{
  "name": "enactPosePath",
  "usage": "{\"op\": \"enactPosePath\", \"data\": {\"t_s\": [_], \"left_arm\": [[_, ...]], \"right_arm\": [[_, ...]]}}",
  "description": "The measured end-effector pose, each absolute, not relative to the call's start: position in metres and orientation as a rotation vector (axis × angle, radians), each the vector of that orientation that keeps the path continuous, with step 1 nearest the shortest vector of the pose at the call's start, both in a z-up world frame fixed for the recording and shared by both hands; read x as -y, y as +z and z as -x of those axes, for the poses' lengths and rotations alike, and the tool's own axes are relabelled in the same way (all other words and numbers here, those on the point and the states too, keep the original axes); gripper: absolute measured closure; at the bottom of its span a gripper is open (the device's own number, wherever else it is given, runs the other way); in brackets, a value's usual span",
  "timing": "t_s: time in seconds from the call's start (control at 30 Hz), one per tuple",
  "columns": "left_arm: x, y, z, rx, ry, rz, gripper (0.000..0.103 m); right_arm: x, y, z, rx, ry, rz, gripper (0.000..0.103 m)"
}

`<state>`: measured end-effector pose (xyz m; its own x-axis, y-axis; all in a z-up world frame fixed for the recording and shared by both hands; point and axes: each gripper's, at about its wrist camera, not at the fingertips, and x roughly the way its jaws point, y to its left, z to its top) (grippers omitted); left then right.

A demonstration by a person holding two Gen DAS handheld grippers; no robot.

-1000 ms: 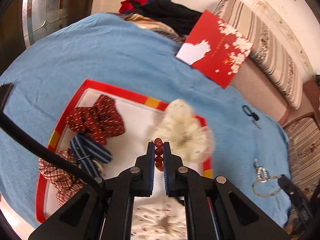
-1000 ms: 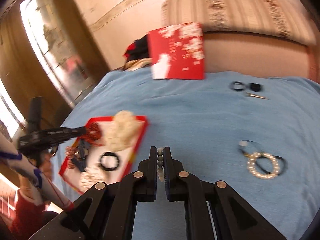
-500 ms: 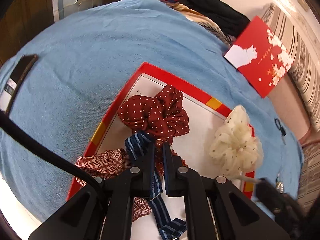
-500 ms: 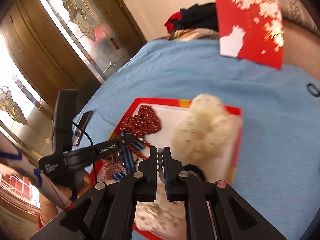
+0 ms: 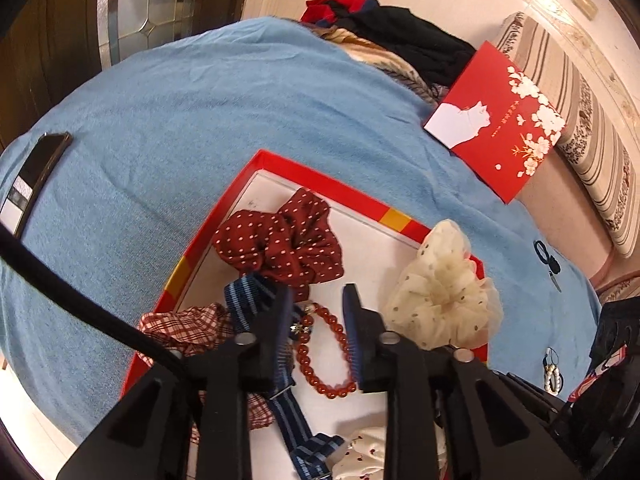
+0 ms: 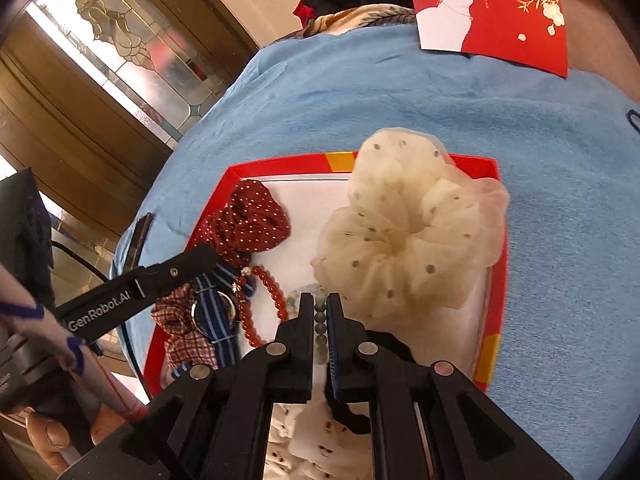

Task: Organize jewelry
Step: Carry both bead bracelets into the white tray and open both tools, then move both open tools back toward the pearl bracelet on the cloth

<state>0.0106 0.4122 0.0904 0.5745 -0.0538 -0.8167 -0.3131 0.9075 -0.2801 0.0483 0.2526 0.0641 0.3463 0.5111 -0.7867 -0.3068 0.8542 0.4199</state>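
Observation:
A red-rimmed tray (image 5: 320,168) with a white floor lies on the blue cloth (image 5: 180,100). My left gripper (image 5: 318,292) hovers low over it. Its jaws are opening, and the red bead bracelet (image 5: 340,340) lies loose on the tray floor between them, off the pads. In the right wrist view, my right gripper (image 6: 320,300) is shut on a grey bead bracelet (image 6: 320,314) just above the tray (image 6: 280,164). The cream scrunchie (image 6: 408,232) is to its right, and the red bracelet (image 6: 272,284) and a left finger (image 6: 160,276) are to its left.
The tray also holds a dark red dotted scrunchie (image 5: 284,240), a plaid one (image 5: 180,328), a blue striped band (image 5: 248,292) and the cream scrunchie (image 5: 440,292). On the cloth lie a phone (image 5: 32,176), a red card (image 5: 500,120), clothes (image 5: 400,40) and a pearl bracelet (image 5: 554,376).
My left gripper moved across the tray toward its left side, opened and let the red bracelet drop onto the floor. My right gripper carried the grey beads from the cloth over the tray.

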Motion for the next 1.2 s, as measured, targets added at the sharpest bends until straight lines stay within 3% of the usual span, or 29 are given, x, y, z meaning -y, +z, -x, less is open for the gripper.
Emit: {"op": "enactPosePath", "data": {"t_s": [0.13, 0.3, 0.47, 0.63, 1.2], "left_arm": [[-0.399, 0.096, -0.010, -0.928, 0.153, 0.372, 0.076], [-0.370, 0.104, -0.005, -0.895, 0.151, 0.267, 0.076], [-0.334, 0.117, 0.008, -0.837, 0.117, 0.166, 0.075], [-0.295, 0.130, 0.022, -0.781, 0.065, 0.085, 0.068], [-0.200, 0.110, 0.028, -0.827, -0.042, -0.072, 0.068]], "right_arm": [[-0.235, 0.075, -0.042, -1.067, 0.512, -0.205, 0.081], [-0.194, 0.093, -0.027, -1.030, 0.465, -0.182, 0.078], [-0.136, 0.101, -0.002, -1.004, 0.369, -0.144, 0.064], [-0.065, 0.097, 0.026, -1.004, 0.245, -0.168, 0.064], [0.095, 0.081, 0.074, -0.977, 0.013, -0.305, 0.063]]}}
